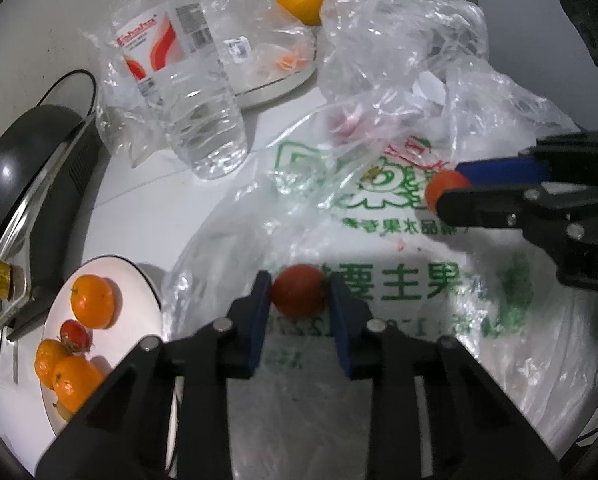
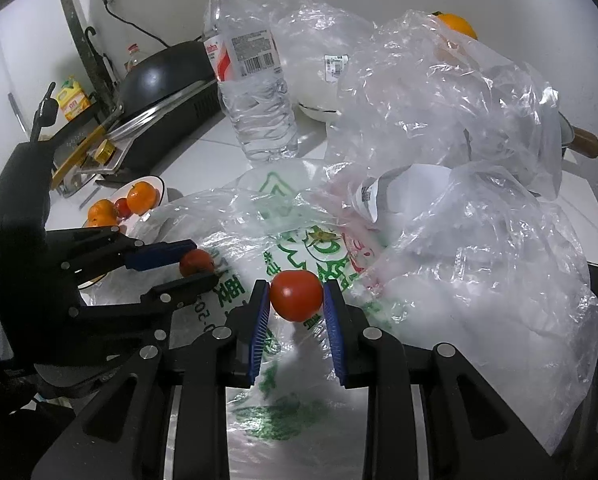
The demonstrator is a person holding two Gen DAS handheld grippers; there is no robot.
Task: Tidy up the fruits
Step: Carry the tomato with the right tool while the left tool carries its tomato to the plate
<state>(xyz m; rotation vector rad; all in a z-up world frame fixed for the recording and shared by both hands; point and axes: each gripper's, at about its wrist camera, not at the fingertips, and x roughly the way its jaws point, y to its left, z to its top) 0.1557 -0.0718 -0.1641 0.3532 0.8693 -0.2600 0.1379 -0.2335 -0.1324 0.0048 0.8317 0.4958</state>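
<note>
Crinkly plastic bag point(image 2: 459, 240) beneath round glossy tomato point(image 2: 296, 295) in right tongs point(image 2: 296, 300).

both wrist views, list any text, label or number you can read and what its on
"ahaha", red, partly cut off: water bottle label.
Barcode on that label: digits too small.
Green Chinese print on the plastic bag: mirrored; "果", "主", "要" and "水果" readable, rest blurred.
White sticker on the clear bag: unreadable.
Yellow carton: too small.

water bottle point(image 1: 187, 92), black pan point(image 2: 163, 74), plastic bags point(image 2: 439, 92)
</note>
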